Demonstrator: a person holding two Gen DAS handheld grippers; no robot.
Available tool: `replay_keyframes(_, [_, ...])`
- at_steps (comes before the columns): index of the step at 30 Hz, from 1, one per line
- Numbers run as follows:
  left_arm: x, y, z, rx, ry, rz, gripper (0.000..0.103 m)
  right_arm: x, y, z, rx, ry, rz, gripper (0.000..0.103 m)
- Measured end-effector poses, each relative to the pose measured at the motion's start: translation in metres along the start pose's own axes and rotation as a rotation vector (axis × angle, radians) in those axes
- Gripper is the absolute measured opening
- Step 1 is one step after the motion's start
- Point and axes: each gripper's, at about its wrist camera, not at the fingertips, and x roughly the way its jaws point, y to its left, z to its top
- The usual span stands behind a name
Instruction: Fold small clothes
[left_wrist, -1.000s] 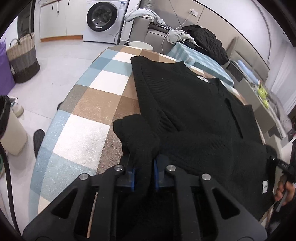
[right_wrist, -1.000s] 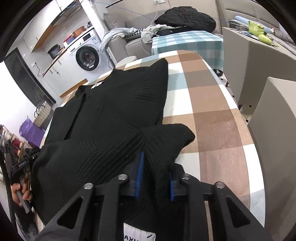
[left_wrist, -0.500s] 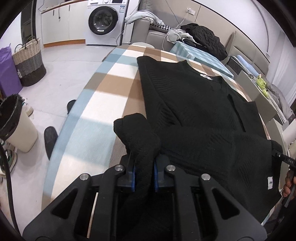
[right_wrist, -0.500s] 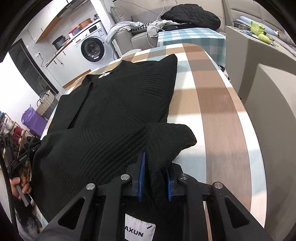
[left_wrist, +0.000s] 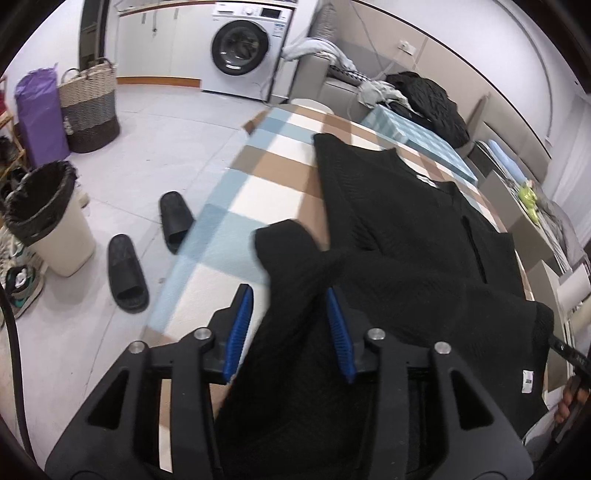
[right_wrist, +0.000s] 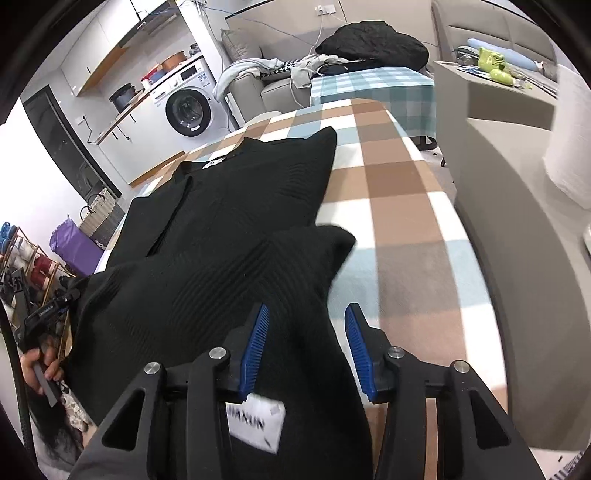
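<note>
A black knit sweater (left_wrist: 406, 236) lies spread on the desk (left_wrist: 236, 206), which is covered in a brown, blue and white check cloth. A white tag (right_wrist: 255, 424) at the near hem shows blurred dark letters, something like "MAXUN", though I cannot read it for sure. A smaller white tag (left_wrist: 528, 386) hangs at the other corner, its print too small to tell.

The left gripper (left_wrist: 290, 330) is released, blue pads apart, with a fold of the sweater lying loose between them. The right gripper (right_wrist: 306, 343) is likewise spread, cloth passing between its pads without being pinched.

The sweater's near hem hangs over the desk's front edge. Bare check cloth runs along both sides of the sweater. On the floor beside the desk sit two black slippers (left_wrist: 127, 273) and a bin (left_wrist: 48, 218).
</note>
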Motion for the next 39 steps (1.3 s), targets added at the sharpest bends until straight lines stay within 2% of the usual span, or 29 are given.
replay_keyframes(3, [-0.005,0.011,-0.009,-0.013,0.015,0.019,0.039,-0.005,-0.004,-0.015,-0.001,0.019,-0.020,0.044])
replay_keyframes(7, [-0.009,0.019,-0.022,-0.006,0.049,0.011,0.039,-0.003,-0.002,-0.025,-0.028,0.042,0.023,0.044])
replay_keyframes(12, [-0.012,0.017,-0.033,0.032,0.063,0.031,0.043,-0.001,0.009,-0.031,-0.090,0.053,0.054,0.045])
replay_keyframes(19, [0.000,0.001,-0.041,0.075,0.097,0.001,0.043,-0.001,0.008,-0.036,-0.089,0.048,0.062,0.045])
replay_keyframes(21, [0.002,-0.002,-0.042,0.080,0.087,0.000,0.035,0.001,0.009,-0.034,-0.092,0.046,0.060,0.045])
replay_keyframes(22, [0.002,-0.003,-0.042,0.083,0.078,-0.005,0.016,0.001,0.009,-0.034,-0.092,0.042,0.060,0.044])
replay_keyframes(23, [0.002,-0.004,-0.041,0.088,0.073,-0.007,0.005,0.001,0.010,-0.035,-0.096,0.037,0.052,0.042])
replay_keyframes(24, [0.000,-0.005,-0.041,0.089,0.064,-0.004,0.005,0.001,0.013,-0.035,-0.109,0.031,0.048,0.028])
replay_keyframes(25, [-0.004,-0.006,-0.040,0.084,0.038,0.001,0.004,-0.001,0.015,-0.036,-0.129,0.023,0.048,0.017])
replay_keyframes(26, [-0.010,-0.006,-0.038,0.081,0.011,0.003,0.004,-0.003,0.018,-0.036,-0.148,0.006,0.044,0.005])
replay_keyframes(34, [-0.054,-0.008,-0.006,0.050,-0.145,-0.045,0.003,-0.055,0.015,-0.015,-0.117,-0.251,0.103,0.003])
replay_keyframes(37, [-0.054,-0.016,0.016,0.060,-0.182,-0.047,0.004,-0.058,0.019,0.009,-0.091,-0.318,0.095,0.003])
replay_keyframes(39, [-0.044,-0.022,0.032,0.065,-0.187,-0.039,0.004,-0.051,0.022,0.028,-0.069,-0.329,0.088,0.003])
